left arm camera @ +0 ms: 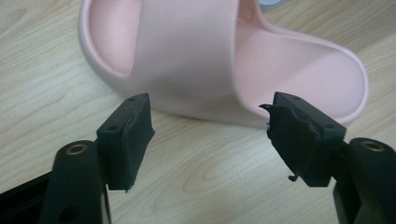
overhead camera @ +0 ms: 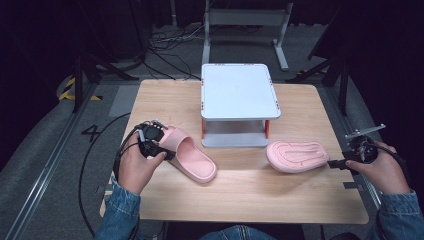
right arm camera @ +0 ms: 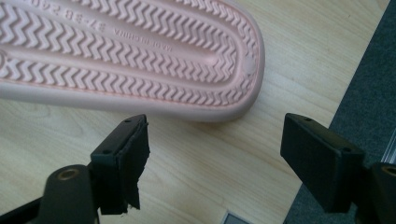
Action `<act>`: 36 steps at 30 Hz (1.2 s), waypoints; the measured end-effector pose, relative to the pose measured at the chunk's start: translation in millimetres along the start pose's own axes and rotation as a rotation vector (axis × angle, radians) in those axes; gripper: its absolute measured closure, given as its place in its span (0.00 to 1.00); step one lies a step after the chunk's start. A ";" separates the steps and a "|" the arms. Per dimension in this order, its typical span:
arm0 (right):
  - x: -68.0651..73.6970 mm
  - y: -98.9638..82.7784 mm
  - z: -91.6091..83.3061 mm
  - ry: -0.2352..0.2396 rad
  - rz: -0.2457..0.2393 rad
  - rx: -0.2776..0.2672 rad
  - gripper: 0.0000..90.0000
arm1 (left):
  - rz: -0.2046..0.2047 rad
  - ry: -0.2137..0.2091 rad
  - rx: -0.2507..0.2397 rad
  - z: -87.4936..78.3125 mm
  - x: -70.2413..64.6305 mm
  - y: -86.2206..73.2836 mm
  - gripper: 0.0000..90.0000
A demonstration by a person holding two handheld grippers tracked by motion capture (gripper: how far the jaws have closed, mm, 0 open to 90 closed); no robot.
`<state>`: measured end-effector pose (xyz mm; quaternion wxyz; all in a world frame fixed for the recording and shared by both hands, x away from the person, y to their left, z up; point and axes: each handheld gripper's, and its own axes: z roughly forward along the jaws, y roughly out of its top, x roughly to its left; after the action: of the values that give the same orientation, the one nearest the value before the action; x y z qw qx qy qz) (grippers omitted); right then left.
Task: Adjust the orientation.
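Two pink slippers lie on the wooden table. The left slipper sits upright, strap towards my left hand. My left gripper is open just short of its side, nothing between the jaws. The right slipper lies upside down with its zigzag sole showing. My right gripper stands open close to that slipper's end, holding nothing.
A white two-tier rack with orange posts stands at the table's back centre, just behind both slippers. The table's right edge runs close under my right gripper, with dark floor beyond. Cables trail on the floor to the left.
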<state>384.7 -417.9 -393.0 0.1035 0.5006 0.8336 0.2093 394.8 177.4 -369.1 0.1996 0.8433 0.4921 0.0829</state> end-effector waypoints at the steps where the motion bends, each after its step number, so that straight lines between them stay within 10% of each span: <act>1: 0.8 -0.4 0.3 -0.002 0.003 -0.008 0.26 | -0.003 0.007 0.000 2.6 -2.1 1.3 0.31; 24: 5.8 -5.8 10.4 0.074 0.042 0.019 0.32 | 0.018 0.210 0.076 62.0 -14.0 16.9 0.24; 36: 7.3 -5.4 11.0 0.080 0.037 0.016 0.34 | 0.046 0.235 0.044 53.4 -7.9 13.2 0.62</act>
<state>381.1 -411.1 -404.9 0.0622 0.5082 0.8292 0.2242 419.3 151.3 -411.5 0.1198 0.8430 0.4944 0.1750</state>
